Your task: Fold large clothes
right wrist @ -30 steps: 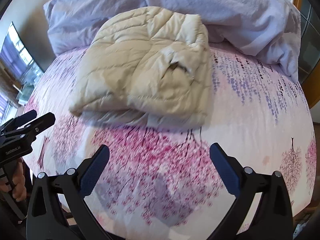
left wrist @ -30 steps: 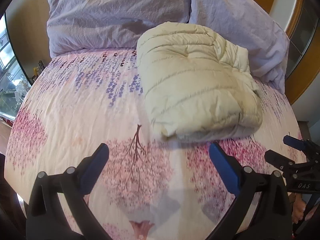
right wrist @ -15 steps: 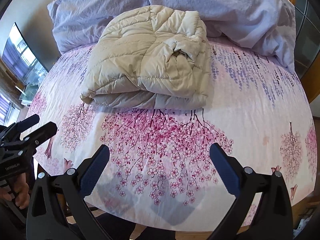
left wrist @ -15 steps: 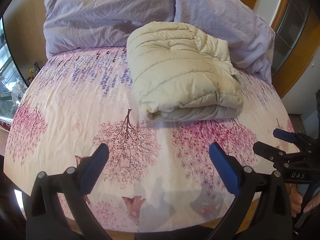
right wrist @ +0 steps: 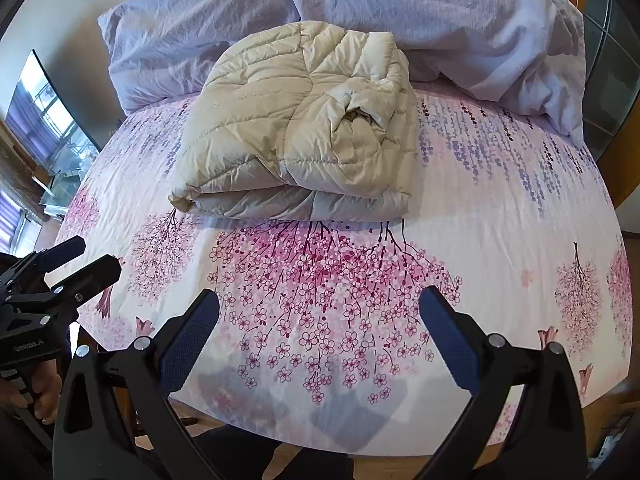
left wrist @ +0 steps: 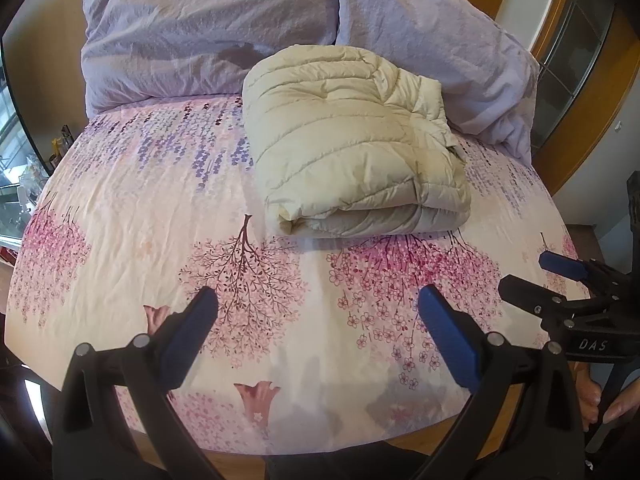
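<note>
Cream quilted jacket (left wrist: 352, 140), folded thick, perhaps a sleeve tucked atop.

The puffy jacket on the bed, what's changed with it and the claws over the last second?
Both claws, the left claw and the right claw, have drawn back toward the foot of the bed, so more floral sheet shows. Neither took hold of anything; both are open. The folded cream jacket stays put, against the lilac pillows.

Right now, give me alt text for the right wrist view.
A folded cream puffer jacket lies on a floral bedsheet before lilac pillows. The right gripper hangs open and empty, the left gripper beside it.
</note>
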